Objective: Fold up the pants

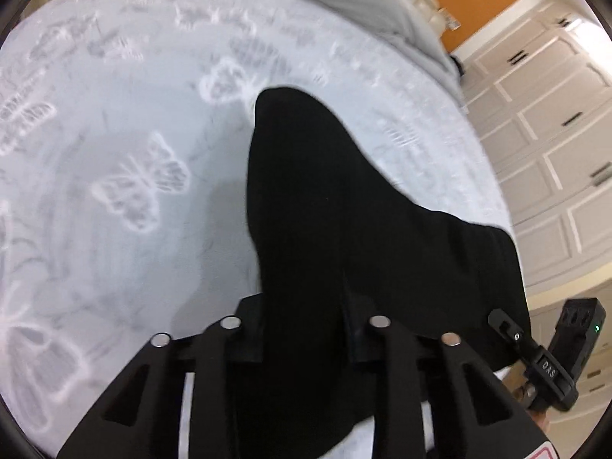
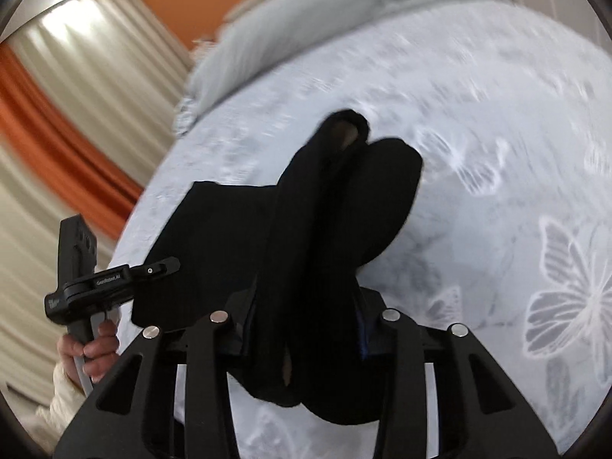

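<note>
The black pants (image 1: 325,191) lie on a pale bedspread with butterfly patterns (image 1: 114,134) and run up into my left gripper (image 1: 306,306), which is shut on a fold of the cloth. In the right wrist view the pants (image 2: 336,199) are bunched into thick rolls, and my right gripper (image 2: 306,306) is shut on that bunch. A flatter part of the pants (image 2: 214,237) spreads to the left. The left gripper (image 2: 114,283) shows at that cloth's left edge, held by a hand (image 2: 91,352). The right gripper (image 1: 535,348) shows at the pants' right edge.
A grey blanket (image 1: 363,4) lies across the far end of the bed. White panelled cupboards (image 1: 543,134) stand beyond the bed's edge in the left wrist view. Cream and orange curtains (image 2: 65,122) hang beyond the bed's edge in the right wrist view.
</note>
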{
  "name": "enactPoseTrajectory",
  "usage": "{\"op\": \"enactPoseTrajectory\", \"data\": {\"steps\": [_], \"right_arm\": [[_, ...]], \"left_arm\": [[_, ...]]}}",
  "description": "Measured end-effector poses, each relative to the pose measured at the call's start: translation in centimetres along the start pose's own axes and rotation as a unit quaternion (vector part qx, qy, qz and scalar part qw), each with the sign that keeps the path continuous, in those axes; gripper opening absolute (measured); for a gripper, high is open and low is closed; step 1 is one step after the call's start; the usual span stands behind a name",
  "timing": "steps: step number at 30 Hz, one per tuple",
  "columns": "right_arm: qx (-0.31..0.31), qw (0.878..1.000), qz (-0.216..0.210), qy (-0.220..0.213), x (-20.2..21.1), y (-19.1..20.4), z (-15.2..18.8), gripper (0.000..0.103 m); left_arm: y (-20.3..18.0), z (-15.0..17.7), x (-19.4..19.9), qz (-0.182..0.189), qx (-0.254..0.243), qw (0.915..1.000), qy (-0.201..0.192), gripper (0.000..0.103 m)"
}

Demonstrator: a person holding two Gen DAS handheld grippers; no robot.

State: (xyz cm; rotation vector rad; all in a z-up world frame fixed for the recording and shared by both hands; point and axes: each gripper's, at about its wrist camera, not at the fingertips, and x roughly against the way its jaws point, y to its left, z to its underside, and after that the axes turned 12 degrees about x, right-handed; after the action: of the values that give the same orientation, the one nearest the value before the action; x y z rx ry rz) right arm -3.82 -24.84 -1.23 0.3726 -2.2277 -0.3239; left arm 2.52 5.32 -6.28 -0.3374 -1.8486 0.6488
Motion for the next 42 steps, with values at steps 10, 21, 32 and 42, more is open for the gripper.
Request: {"op": "enactPoseTrajectory", "data": {"steps": [10,21,32,42], "right_arm": [[0.032,0.994,0.103,-0.011,0.7,1.0,0.5,0.084],[0.048,0.997,0.066,0.009,-5.2,2.4,-3.3,0.014],[-0.002,0.996,0.078,0.039,-4.6,-1.1,-1.6,0.030],[0.039,0.987,0.152,-0.033,1.0,0.4,-0.7,0.064]], "left_arm": [[1.4,3.5,2.3,-0.094,-0.064,0.9924,-0.047,0.053],[-3.3,3.4,2.3,-0.121,-0.121,0.9784,-0.116,0.070],[-2.2,3.3,1.1,-0.158,-0.115,0.9750,-0.105,0.071],[-2.7,4.1,0.6,-0.178,-0.129,0.9683,-0.119,0.074]]}}
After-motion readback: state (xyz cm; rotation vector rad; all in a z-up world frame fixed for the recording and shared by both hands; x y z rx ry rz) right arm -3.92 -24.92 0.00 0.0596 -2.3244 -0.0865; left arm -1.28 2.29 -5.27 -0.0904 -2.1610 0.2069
